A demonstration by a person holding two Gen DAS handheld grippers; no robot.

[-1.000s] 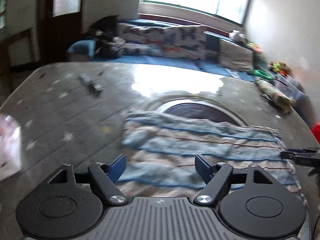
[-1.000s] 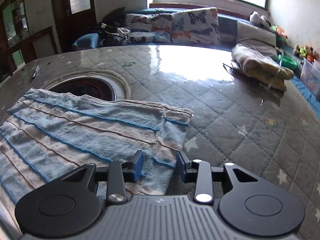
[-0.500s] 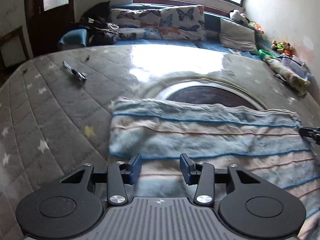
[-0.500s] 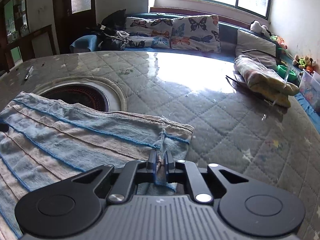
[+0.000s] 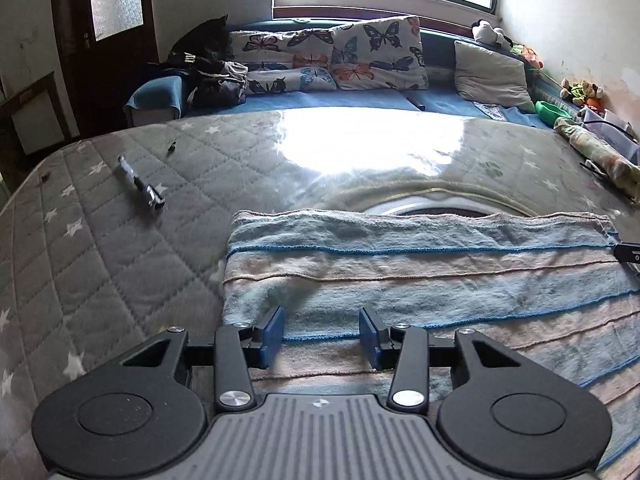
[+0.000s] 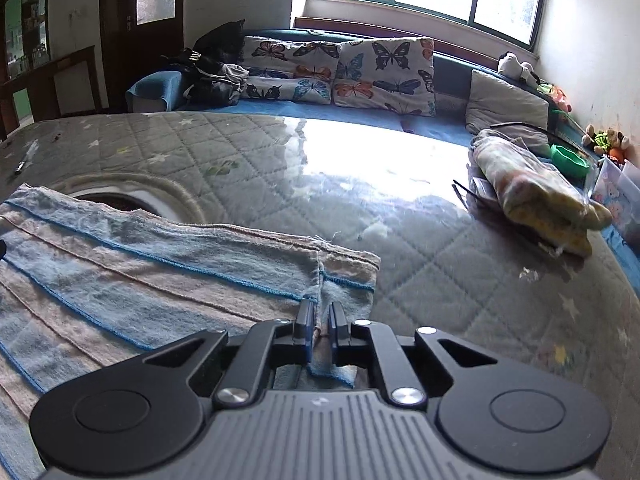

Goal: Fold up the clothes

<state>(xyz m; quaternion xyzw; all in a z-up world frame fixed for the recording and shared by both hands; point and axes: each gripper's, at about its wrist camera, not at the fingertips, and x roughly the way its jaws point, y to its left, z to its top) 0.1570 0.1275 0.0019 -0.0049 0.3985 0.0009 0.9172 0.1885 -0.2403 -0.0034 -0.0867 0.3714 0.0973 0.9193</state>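
A blue and beige striped towel [image 5: 420, 272] lies spread on the grey quilted table cover [image 5: 100, 260]. My left gripper [image 5: 320, 332] hovers low over the towel's left end. Its blue pads stand partly apart, with flat cloth under the gap and nothing pinched. My right gripper [image 6: 320, 328] is shut on the towel [image 6: 160, 280] near its right edge, and a ridge of cloth rises between the pads. The right gripper's tip [image 5: 630, 252] shows at the right border of the left wrist view.
A round recessed ring [image 5: 432, 210] in the table is partly covered by the towel's far edge. A pen [image 5: 142, 186] lies at the far left. A bundled cloth [image 6: 536, 192] rests at the right. A sofa with butterfly cushions [image 5: 360, 60] stands beyond the table.
The left gripper's jaws narrowed from wide to partly apart as it moved in over the towel's left end. The right gripper closed on the towel's right edge.
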